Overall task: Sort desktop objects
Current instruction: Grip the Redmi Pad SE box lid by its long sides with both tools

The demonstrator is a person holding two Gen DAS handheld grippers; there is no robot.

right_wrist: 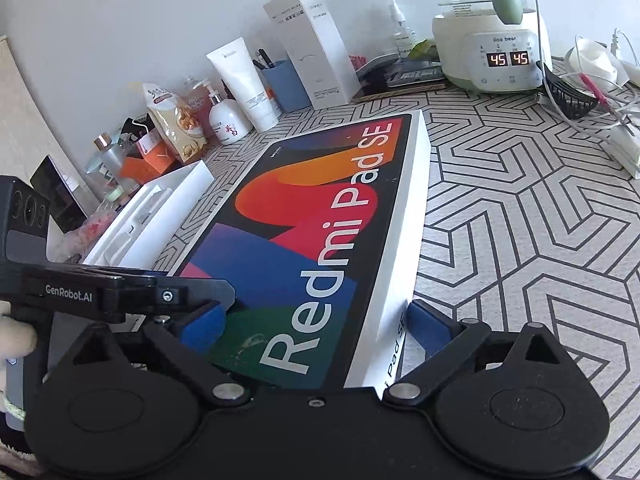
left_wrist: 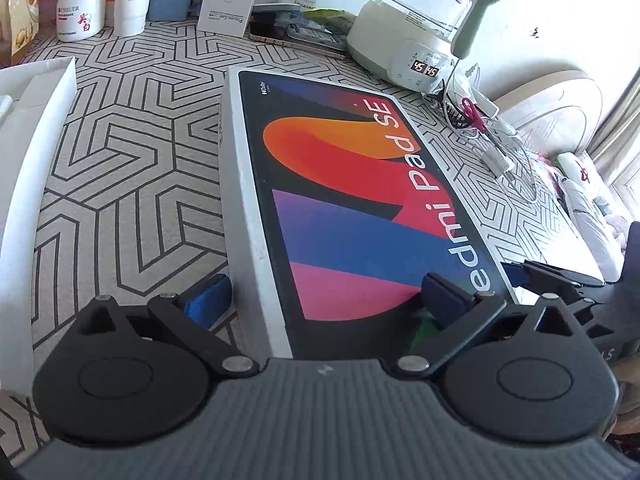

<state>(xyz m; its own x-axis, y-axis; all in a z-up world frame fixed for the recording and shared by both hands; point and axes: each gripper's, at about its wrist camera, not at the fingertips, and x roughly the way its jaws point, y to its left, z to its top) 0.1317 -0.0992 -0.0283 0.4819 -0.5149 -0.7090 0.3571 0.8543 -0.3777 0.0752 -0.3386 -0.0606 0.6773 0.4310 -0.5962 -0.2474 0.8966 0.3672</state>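
A flat Redmi Pad SE box (left_wrist: pixel 352 200) with a colourful lid lies on the patterned table; it also shows in the right wrist view (right_wrist: pixel 320 216). My left gripper (left_wrist: pixel 324 300) straddles the box's near left corner, one blue pad on its left side, the other on the lid. My right gripper (right_wrist: pixel 316 320) straddles the near right corner, one pad on the lid, the other against the white side. Both sets of jaws stand wide; whether they squeeze the box is unclear. The left gripper's body (right_wrist: pixel 80 292) shows in the right wrist view.
An open white tray box (left_wrist: pixel 28 152) lies left of the pad box. Bottles, a tube (right_wrist: pixel 244 80), a blue cup and a white carton (right_wrist: pixel 316 48) line the back wall. A kettle base reading 45 (right_wrist: pixel 500 56), cables and a comb sit at the back right.
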